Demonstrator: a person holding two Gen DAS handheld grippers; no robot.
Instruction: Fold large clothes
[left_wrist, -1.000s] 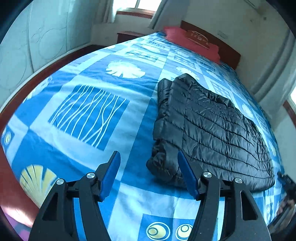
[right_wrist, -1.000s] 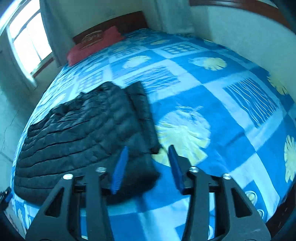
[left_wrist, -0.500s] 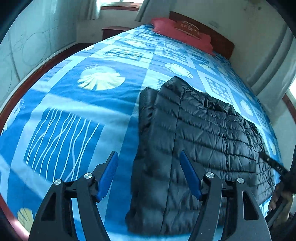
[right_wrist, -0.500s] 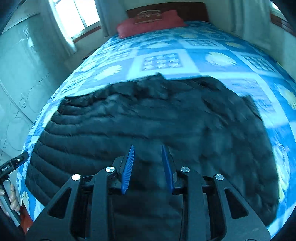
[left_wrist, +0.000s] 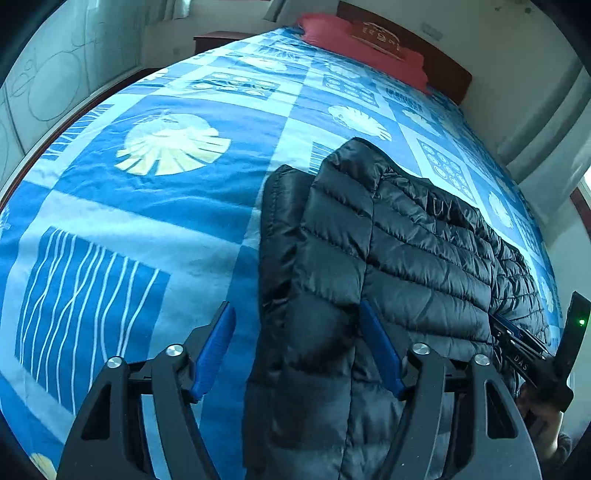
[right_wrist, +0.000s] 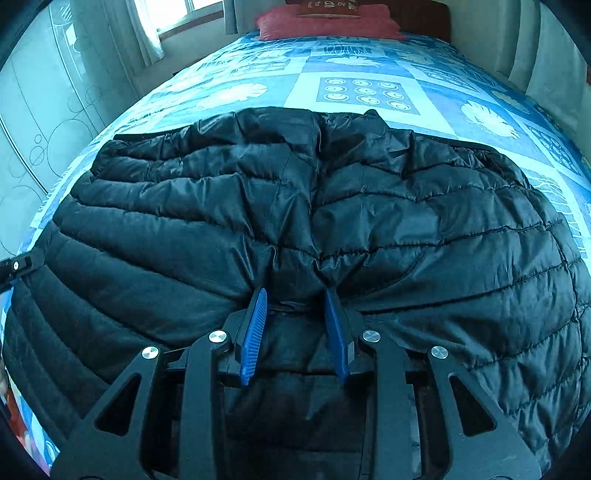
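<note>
I see a bed (right_wrist: 369, 77) under a blue patterned cover, red pillow (right_wrist: 325, 22) against a dark wooden headboard (left_wrist: 448, 70), bright window (right_wrist: 192, 13) with pale curtains (right_wrist: 147, 33), white wall (left_wrist: 498, 48), nightstand (left_wrist: 218, 38).

Home bedroom: bed (left_wrist: 184, 206), pillow (left_wrist: 362, 48)

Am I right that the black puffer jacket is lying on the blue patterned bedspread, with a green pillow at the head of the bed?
Not quite: the pillow is red, not green, as the right wrist view shows at the headboard end. The rest holds: the black puffer jacket lies on the blue patterned bedspread.
</note>
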